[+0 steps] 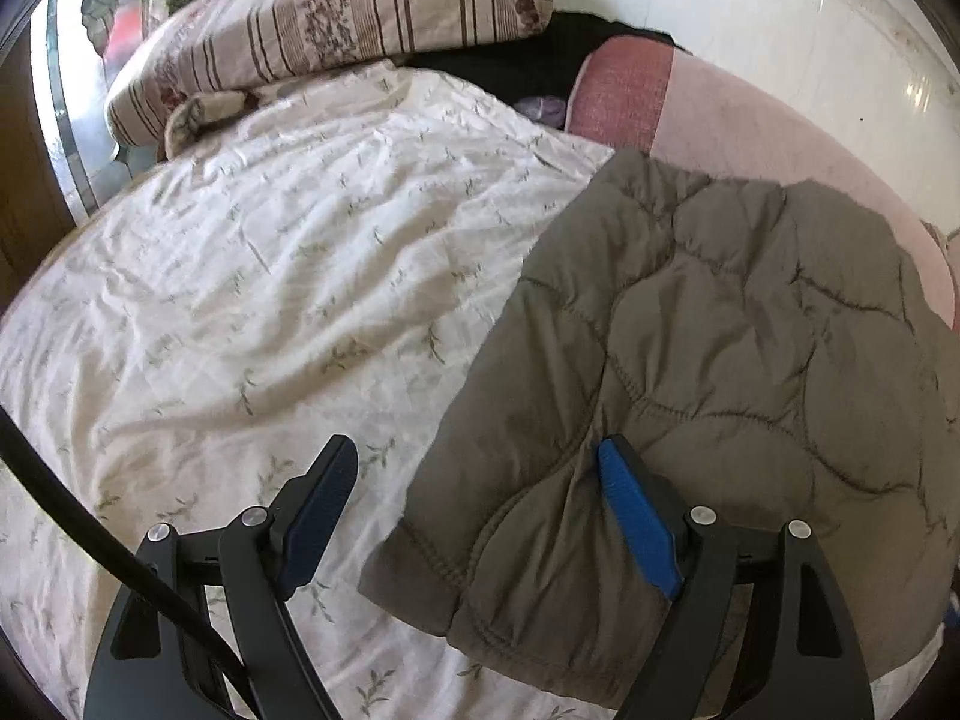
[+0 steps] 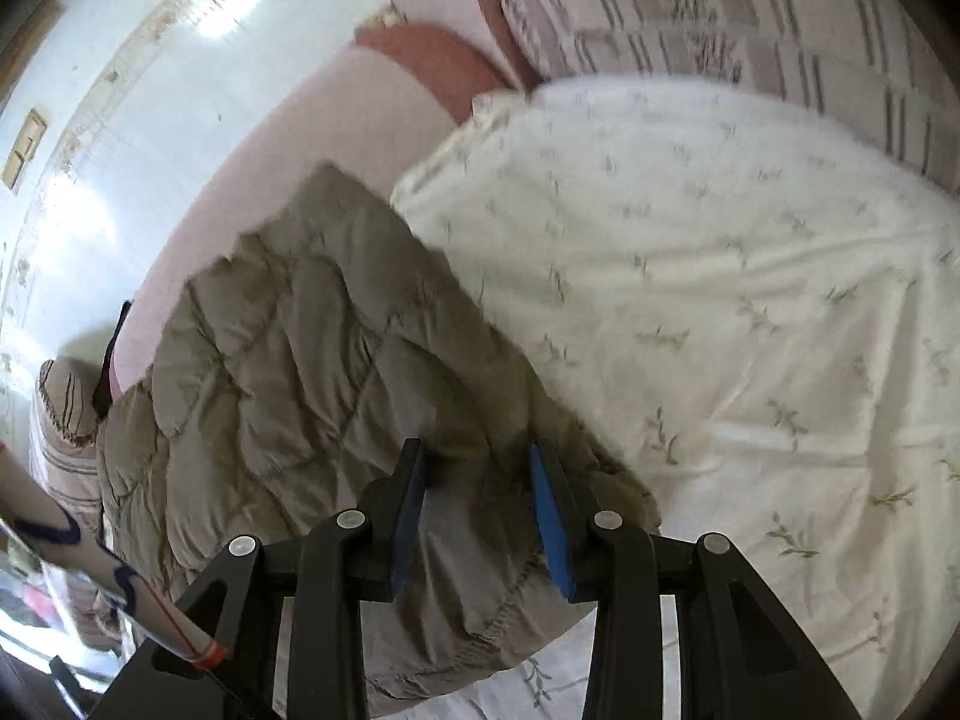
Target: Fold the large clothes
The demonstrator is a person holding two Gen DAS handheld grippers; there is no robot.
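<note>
While a black cable (image 1: 90, 516) crosses the near left corner of the left wrist view, the bed (image 1: 78, 396) fills most of the scene under a white sheet (image 1: 288, 276) printed with small green sprigs and creased all over. At the far left, a striped and flowered pillow (image 1: 336, 18) lies at the head of the bed, with a dark cloth (image 1: 528, 60) just right of it and a pink blanket (image 1: 720, 120) running along the far right edge beside the pale wall (image 1: 780, 18).

Near the middle, the left claw (image 1: 477, 462) stands with its fingers wide apart. Its left finger (image 1: 318, 498) is over bare sheet, and its blue right finger (image 1: 636, 516) lies against the grey-brown quilted jacket (image 1: 750, 330); the jacket's near left corner sits between the two fingers, and nothing is pinched. The jacket lies folded flat on the right part of the bed, its far edge touching the pink blanket.

From the right wrist view, a white sleeve (image 2: 78, 564) with dark markings shows at the near left corner, and the jacket (image 2: 288, 330) runs from the middle toward the far left. The right claw (image 2: 477, 462) is partly parted over the jacket's near hem, its fingers (image 2: 555, 522) set either side of a rise of padded cloth. Whether they squeeze the fabric cannot be told. To the right, the sprigged sheet (image 2: 720, 300) spreads out bare, and the striped pillow (image 2: 750, 18) lies at the far right.
</note>
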